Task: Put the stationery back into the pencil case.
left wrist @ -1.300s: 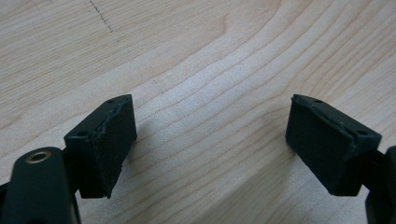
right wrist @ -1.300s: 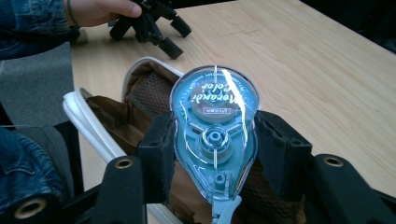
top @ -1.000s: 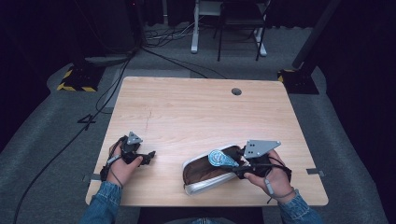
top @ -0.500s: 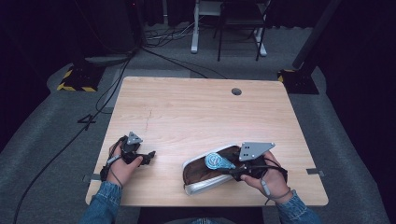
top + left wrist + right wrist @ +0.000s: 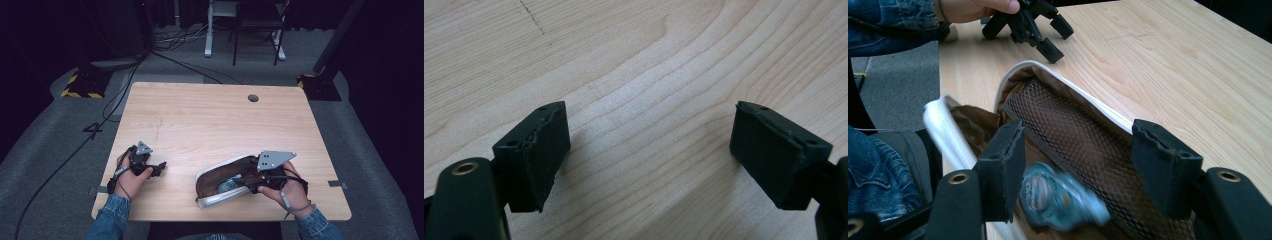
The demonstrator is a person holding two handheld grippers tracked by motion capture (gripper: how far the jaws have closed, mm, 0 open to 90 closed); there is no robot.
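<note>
Dark flooring, trailing cables and a chair frame surround the pale wood-grain tabletop, which carries an open brown pouch with white piping and a mesh-lined inside near the person's edge. The right tool sits at the mouth of that pouch with its jaws apart, and between and just below them lies a small blue-green round packet, blurred, resting inside the pouch against the brown netting. From this tool the packet lies straight ahead and slightly down, so any grasp turns on dipping the jaws a little further into the opening. The pouch's long axis runs away from the right tool toward the left tool, lying slantwise across the front of the tabletop. The right hand is plainly the nearer one; the left tool rests well apart on bare wood, jaws spread wide with nothing between them. Printing on the packet is too smeared to read, and no brand or label is legible on the pouch.
</note>
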